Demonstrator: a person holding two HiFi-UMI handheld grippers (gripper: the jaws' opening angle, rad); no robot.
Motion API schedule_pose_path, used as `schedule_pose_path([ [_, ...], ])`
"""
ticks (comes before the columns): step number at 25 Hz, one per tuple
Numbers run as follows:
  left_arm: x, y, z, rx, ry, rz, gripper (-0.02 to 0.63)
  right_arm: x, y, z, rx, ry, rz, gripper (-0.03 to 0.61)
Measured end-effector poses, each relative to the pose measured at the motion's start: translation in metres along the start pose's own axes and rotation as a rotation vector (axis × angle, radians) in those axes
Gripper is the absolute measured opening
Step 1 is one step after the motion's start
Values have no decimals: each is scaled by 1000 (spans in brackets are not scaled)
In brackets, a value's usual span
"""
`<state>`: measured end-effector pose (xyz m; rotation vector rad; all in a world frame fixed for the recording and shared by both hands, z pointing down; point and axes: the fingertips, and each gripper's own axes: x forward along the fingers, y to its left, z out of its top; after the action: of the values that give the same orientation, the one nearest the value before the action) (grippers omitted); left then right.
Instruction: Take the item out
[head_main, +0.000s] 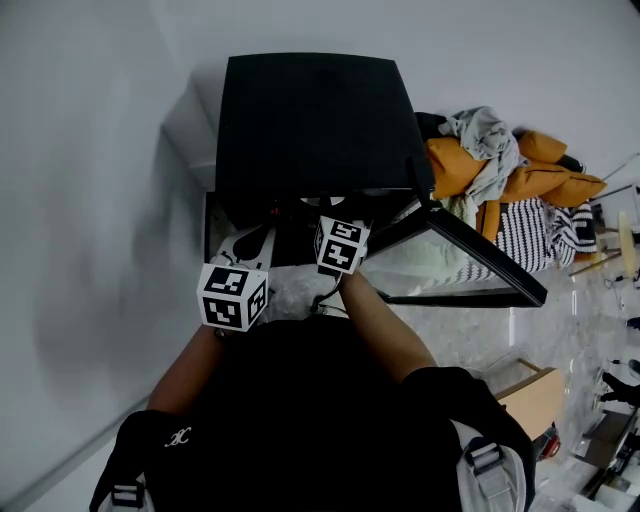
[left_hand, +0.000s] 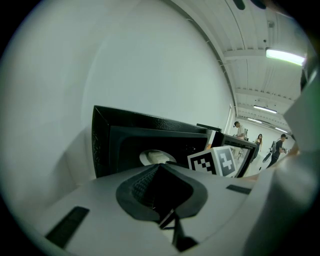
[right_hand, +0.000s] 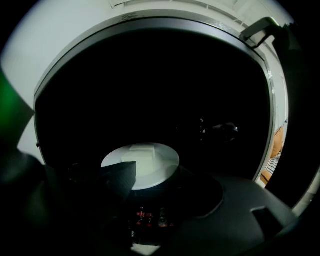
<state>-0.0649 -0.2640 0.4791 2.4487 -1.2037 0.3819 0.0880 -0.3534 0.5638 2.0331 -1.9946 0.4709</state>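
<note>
A black microwave (head_main: 310, 120) stands against the wall with its glass door (head_main: 470, 255) swung open to the right. Inside its dark cavity lies a white plate (right_hand: 150, 162) carrying a pale flat block (right_hand: 142, 149). My right gripper (right_hand: 155, 185) is reaching into the cavity and stands open, its left pad (right_hand: 117, 177) overlapping the plate's near left rim. Its marker cube (head_main: 341, 245) shows at the cavity mouth. My left gripper (left_hand: 160, 187) hangs outside, low and left of the opening, jaws together and empty. From there the plate (left_hand: 156, 157) is visible.
A heap of orange and grey clothes (head_main: 500, 160) and a striped cloth (head_main: 540, 235) lie right of the microwave. A wooden box (head_main: 535, 395) sits lower right. A white wall (head_main: 90, 200) runs along the left. Several people (left_hand: 260, 145) stand far off.
</note>
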Motion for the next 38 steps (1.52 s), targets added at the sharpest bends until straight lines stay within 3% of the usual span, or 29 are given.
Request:
schedule_pose_path([
  [13, 5, -8, -5, 4, 12, -19, 9, -18, -1, -4, 60, 4, 48, 282],
  [14, 4, -8, -5, 5, 12, -20, 9, -20, -1, -2, 98, 3, 64, 278],
  [17, 4, -6, -4, 8, 13, -20, 9, -25, -2, -4, 313, 43, 121, 176],
  [22, 6, -8, -2, 12, 20, -18, 9, -30, 8, -22, 926, 177, 290, 154],
  [25, 6, -8, -1, 13, 20, -18, 9, -26, 14, -26, 1163, 215, 367, 151],
  [28, 6, -6, -4, 9, 22, -16, 9, -21, 12, -28, 1228, 221, 379, 109],
  [38, 4, -4, -7, -4, 27, -13, 9, -15, 12, -28, 1253, 235, 368, 44],
])
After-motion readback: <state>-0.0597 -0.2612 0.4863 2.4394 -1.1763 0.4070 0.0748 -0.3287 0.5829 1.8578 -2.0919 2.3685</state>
